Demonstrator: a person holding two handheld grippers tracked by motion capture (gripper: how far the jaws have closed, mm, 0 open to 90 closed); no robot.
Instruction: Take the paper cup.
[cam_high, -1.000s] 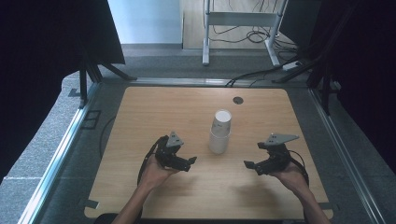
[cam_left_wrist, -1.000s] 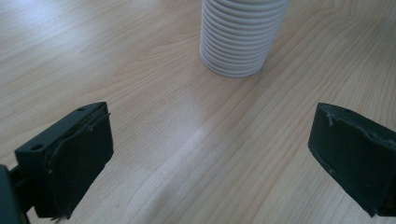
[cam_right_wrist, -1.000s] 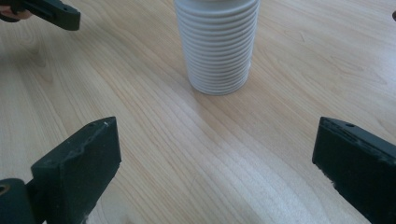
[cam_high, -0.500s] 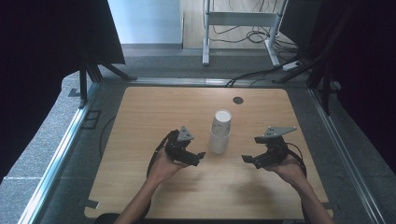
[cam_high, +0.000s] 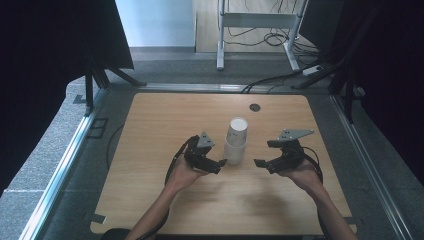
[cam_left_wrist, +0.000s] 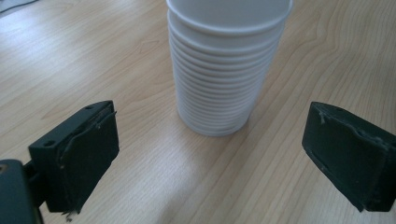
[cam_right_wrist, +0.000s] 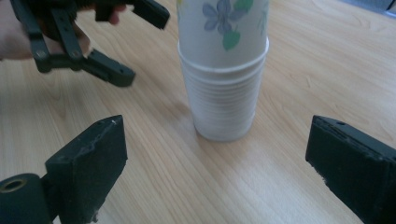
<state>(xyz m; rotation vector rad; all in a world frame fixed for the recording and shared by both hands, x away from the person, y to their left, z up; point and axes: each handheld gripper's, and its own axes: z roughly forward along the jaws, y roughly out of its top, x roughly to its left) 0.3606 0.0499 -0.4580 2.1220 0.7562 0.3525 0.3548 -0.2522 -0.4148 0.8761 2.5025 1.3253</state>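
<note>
On the wood-grain table (cam_high: 150, 125), a ribbed white cup stack (cam_high: 235, 142) stands between both grippers' released, narrowing jaws.

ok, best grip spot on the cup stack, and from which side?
Probably the ribbed lower band of the cup stack, jaws level across it. It stands upright, round and slightly tapered, so opposite sides suit the pads. The left gripper already faces it open, nothing between; the right gripper, also open, could take the flowered top cup.

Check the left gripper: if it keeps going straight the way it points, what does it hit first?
Most likely the stack of paper cups. The left gripper points at the stack's lower half, jaws wide apart and just been closing a little, nothing between them but bare table. Depth is unclear, but nothing stands nearer.
</note>
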